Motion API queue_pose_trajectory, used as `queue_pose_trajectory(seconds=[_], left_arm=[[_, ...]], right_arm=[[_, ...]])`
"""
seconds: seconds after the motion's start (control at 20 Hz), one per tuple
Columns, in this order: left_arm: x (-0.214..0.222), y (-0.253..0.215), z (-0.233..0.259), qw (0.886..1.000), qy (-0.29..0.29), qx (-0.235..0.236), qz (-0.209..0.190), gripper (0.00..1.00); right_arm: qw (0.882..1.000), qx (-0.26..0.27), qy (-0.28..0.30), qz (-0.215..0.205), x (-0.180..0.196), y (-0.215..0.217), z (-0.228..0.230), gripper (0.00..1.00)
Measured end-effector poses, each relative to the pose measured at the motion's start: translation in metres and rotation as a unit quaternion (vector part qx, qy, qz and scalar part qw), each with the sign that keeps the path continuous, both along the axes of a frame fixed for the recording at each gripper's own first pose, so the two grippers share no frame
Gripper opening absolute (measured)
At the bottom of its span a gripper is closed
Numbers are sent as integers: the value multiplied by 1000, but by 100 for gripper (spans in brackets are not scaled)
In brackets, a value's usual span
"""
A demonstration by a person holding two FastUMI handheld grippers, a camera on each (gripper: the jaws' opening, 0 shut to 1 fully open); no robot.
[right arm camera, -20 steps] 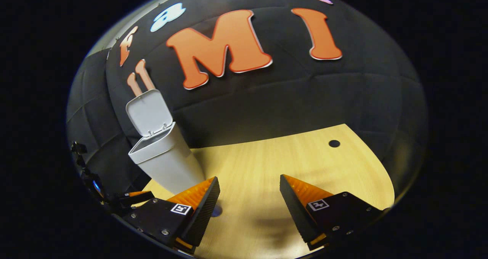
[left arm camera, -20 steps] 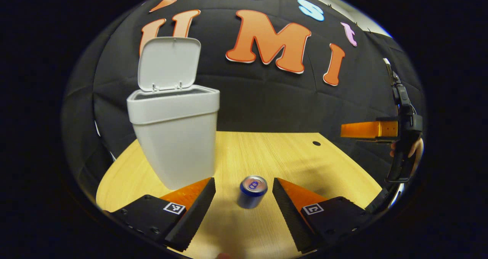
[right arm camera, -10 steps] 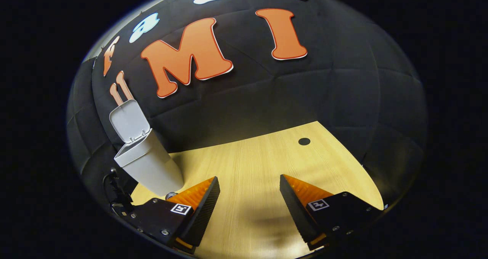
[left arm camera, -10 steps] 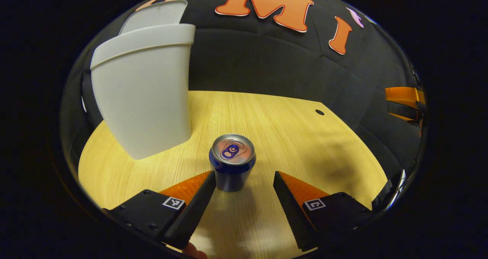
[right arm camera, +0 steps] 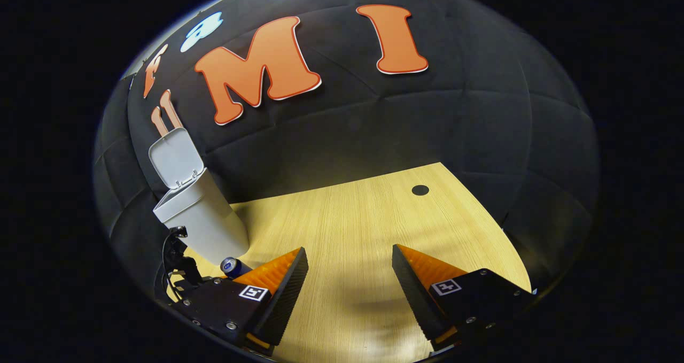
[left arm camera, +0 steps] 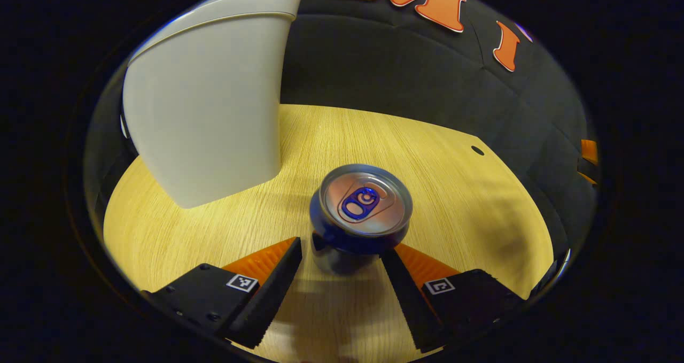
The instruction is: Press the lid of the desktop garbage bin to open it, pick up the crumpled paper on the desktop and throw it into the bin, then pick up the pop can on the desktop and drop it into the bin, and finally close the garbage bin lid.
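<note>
The blue pop can (left arm camera: pixel 360 213) stands upright on the wooden table, its silver top facing my camera. My left gripper (left arm camera: pixel 342 256) is open and low, one finger on each side of the can's lower body; a small gap shows on the left side. The grey bin (left arm camera: pixel 208 106) stands just behind and to the left, its lid (right arm camera: pixel 173 157) tipped up and open. In the right gripper view the bin (right arm camera: pixel 197 218) and the can (right arm camera: pixel 231 267) sit far left. My right gripper (right arm camera: pixel 347 261) hangs open above bare table with nothing between its fingers.
The wooden table (left arm camera: pixel 438 192) has a small dark hole (left arm camera: pixel 477 150) near its far right corner, also seen as a hole (right arm camera: pixel 420 190) in the right gripper view. Black cloth walls close the table's back and sides.
My left gripper has dropped and moved forward, so the can now sits between its fingers instead of ahead of them. The right gripper has drifted slightly, still open.
</note>
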State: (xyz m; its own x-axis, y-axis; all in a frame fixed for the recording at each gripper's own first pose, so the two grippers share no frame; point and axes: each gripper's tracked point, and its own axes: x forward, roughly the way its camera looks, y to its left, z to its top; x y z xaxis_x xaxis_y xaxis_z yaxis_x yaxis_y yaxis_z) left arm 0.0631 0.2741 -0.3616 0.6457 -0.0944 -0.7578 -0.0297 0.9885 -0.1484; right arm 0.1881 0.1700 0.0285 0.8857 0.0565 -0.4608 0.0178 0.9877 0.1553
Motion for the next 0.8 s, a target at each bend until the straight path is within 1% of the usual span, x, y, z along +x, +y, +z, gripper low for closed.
queue_pose_trajectory(seconds=[0.05,0.15,0.25,0.3,0.35,0.4,0.5,0.6,0.75,0.8], left_arm=[[-3,-4,4,1000,-5,3,-1,82],[1,1,28,1000,-30,1,-5,82],[4,7,62,999,-48,-6,-10,81],[5,11,76,998,-62,-10,-7,81],[9,17,99,997,-79,-15,-2,81],[16,23,130,995,-98,-23,5,81],[36,43,183,990,-135,-34,32,80],[52,68,237,984,-168,-34,55,79],[80,113,302,976,-196,-27,89,79],[93,127,315,974,-203,-21,96,79]], right_arm=[[1000,0,1,1,1,1,-1,95],[1000,4,2,5,0,3,-1,95],[1000,11,3,8,0,10,3,95],[1000,15,1,10,1,14,5,95],[1000,19,-1,11,2,17,7,95],[1000,23,-3,13,4,21,9,95],[999,29,-11,19,8,31,15,95],[999,36,-19,25,11,42,22,95],[998,49,-34,37,17,61,34,95],[997,51,-38,38,18,66,38,95]])
